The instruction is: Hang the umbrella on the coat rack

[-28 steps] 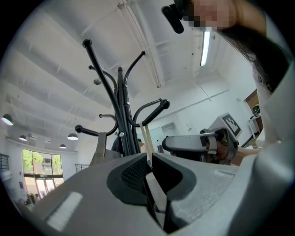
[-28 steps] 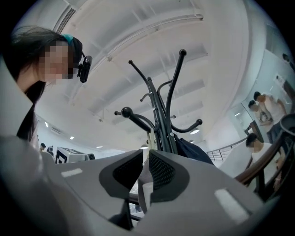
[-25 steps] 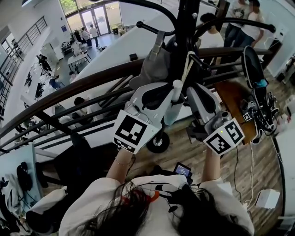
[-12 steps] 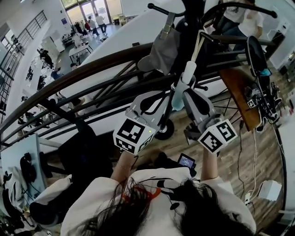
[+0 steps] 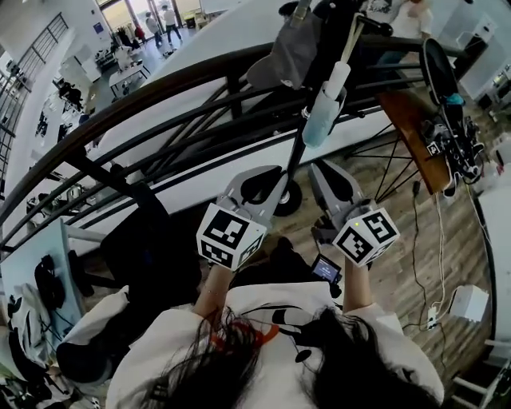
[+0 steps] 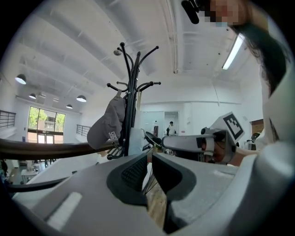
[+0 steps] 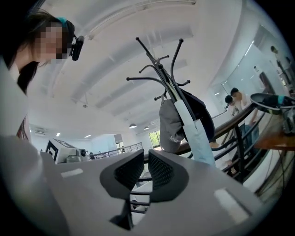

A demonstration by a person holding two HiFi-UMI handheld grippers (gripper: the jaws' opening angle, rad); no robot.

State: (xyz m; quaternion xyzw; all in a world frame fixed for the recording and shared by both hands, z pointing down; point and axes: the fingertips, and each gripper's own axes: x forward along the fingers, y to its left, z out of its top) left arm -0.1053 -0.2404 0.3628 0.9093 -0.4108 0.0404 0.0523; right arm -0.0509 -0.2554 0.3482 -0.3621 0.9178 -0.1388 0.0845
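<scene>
since our two grippers sit low in the middle of the frame, close to our body, we start with them. the left gripper (image 5: pixel 266 180) has its jaws almost together and holds nothing. the right gripper (image 5: pixel 326 172) is the same, nearly closed and empty. farther up, near the top of the frame, the pale blue umbrella (image 5: pixel 323 112) hangs by its strap from the coat rack (image 5: pixel 337 17), beside a grey cap (image 5: pixel 291 52). we think the job looks done. to end well, we should keep both grippers low and away, so we do not bump the umbrella off its hook.
</scene>
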